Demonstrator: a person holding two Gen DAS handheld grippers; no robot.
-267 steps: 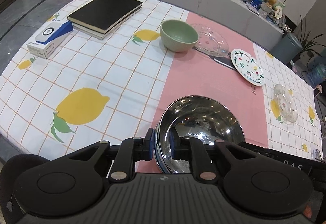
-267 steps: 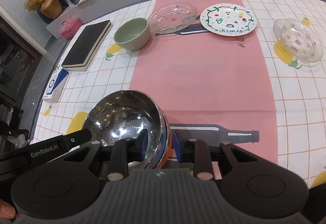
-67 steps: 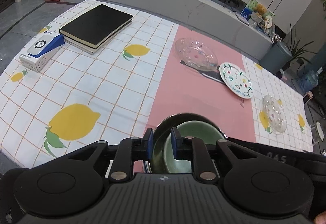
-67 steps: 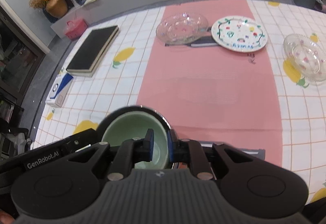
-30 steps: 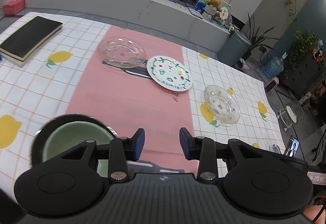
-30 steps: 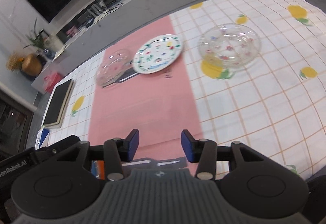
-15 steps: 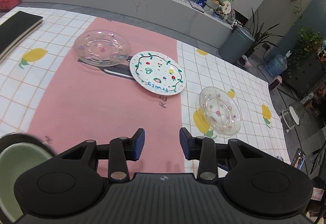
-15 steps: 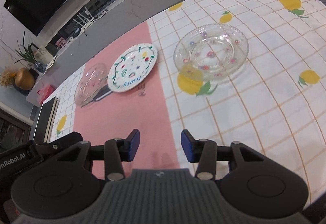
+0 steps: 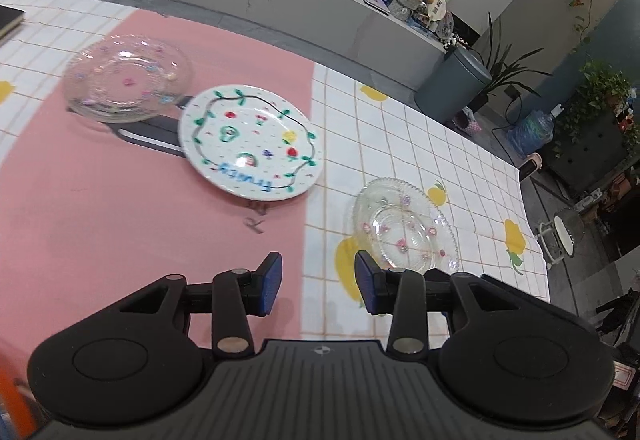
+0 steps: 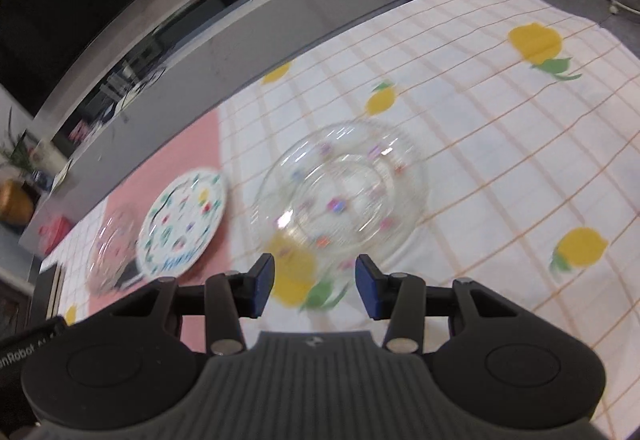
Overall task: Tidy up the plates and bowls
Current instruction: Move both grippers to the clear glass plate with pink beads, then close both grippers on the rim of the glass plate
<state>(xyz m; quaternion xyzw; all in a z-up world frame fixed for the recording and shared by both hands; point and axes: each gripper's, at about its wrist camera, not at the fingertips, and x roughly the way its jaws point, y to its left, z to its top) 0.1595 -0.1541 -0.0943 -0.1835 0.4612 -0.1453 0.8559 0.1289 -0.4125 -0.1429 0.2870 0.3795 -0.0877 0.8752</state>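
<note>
Through my left wrist view, my left gripper points down at the table, and its fingers are spreading wider with nothing between them. A second ago the green bowl nested in the dark one sat at seven o'clock under this hand; now both have slid out of view, so I judge the bowls stacked and done. What fills the view instead are the plates: the small glass dish just past my right finger at one o'clock, the painted white plate at eleven o'clock, touching or slightly overlapping a dark flat thing, and the larger glass plate beyond it at ten o'clock.

Through my right wrist view, my right gripper is released too, its fingers parted and holding nothing. The small glass dish, blurred by my motion, has grown large and now sits at twelve o'clock just ahead of the fingertips, not yet between them. The painted white plate lies at ten o'clock, the larger glass plate beside it at nine.

Both hands have swung from the bowls toward the plates, so I take gathering the plates as the step beginning, starting with this glass dish.
</note>
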